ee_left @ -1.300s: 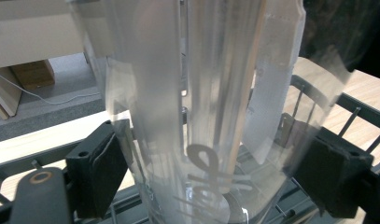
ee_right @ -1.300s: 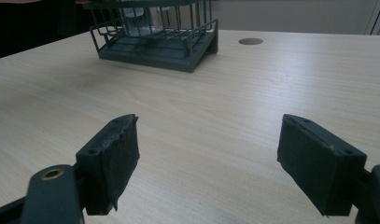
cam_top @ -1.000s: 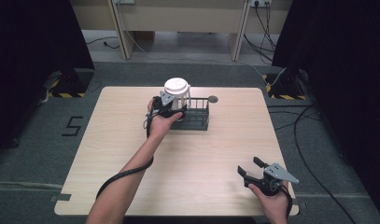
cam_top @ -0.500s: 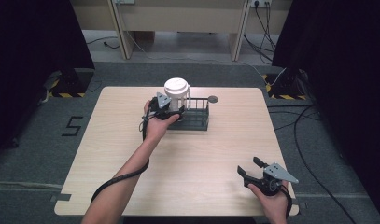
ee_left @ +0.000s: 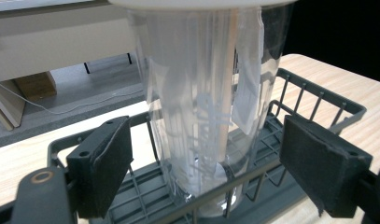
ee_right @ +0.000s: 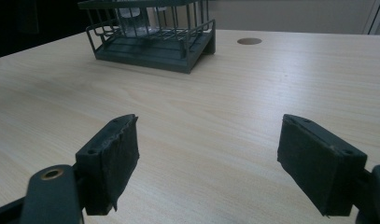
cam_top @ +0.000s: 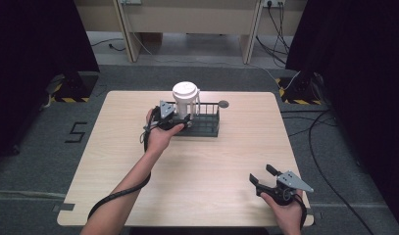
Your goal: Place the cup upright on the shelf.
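Left gripper [cam_top: 183,121] wide apart, one jaw on each side of the tall clear plastic cup with a white lid [ee_left: 211,107], not touching. Cup standing upright in the left end of the dark green wire basket [cam_top: 207,128]. Lid top cut off up close. Right gripper [ee_right: 208,158] wide apart too, holding nothing, low over the pale wooden table [cam_top: 211,171].

High view looks down and forward over the whole table [cam_top: 138,161]. Left gripper view sits close against the cup [ee_left: 206,93] in the rack [ee_left: 318,100]. Right gripper view, low over the table, faces the same rack [ee_right: 152,32] from afar.
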Action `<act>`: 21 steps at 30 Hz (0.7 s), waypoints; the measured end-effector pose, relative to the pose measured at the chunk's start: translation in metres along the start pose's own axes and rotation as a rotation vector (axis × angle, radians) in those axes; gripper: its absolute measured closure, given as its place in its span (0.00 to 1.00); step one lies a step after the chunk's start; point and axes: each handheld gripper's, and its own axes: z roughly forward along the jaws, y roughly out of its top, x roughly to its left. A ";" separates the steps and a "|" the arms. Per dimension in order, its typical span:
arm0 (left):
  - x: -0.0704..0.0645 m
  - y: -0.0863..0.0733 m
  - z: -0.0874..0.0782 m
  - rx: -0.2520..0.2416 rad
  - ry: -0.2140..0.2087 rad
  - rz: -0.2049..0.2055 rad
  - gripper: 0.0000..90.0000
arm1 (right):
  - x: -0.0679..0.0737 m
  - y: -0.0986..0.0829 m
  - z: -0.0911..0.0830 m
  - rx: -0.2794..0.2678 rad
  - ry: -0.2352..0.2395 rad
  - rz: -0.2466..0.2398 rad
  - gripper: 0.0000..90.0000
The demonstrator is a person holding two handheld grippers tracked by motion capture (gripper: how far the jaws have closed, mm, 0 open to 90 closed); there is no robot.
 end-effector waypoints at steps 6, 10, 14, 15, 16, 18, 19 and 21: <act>0.000 -0.001 -0.010 -0.007 -0.017 0.015 0.19 | 0.000 0.000 0.000 0.000 -0.001 0.000 0.24; 0.001 -0.003 -0.018 -0.006 -0.026 0.020 0.20 | 0.000 0.000 0.000 0.001 -0.003 0.001 0.24; 0.001 -0.005 -0.023 -0.010 -0.028 0.020 0.20 | 0.000 0.000 0.000 -0.001 -0.002 0.001 0.24; 0.002 -0.006 -0.026 -0.011 -0.030 0.018 0.20 | 0.000 0.000 0.000 -0.001 -0.003 0.001 0.24; 0.002 -0.006 -0.026 -0.011 -0.030 0.018 0.20 | 0.000 0.000 0.000 -0.001 -0.003 0.001 0.24; 0.003 -0.007 -0.032 -0.016 -0.035 0.011 0.20 | 0.000 0.000 0.000 -0.001 -0.004 0.000 0.24; 0.003 -0.007 -0.034 -0.018 -0.036 0.007 0.20 | 0.000 0.000 0.000 -0.001 -0.004 0.000 0.24; 0.004 -0.008 -0.036 -0.020 -0.039 0.004 0.20 | 0.000 0.000 0.000 -0.001 -0.004 0.001 0.24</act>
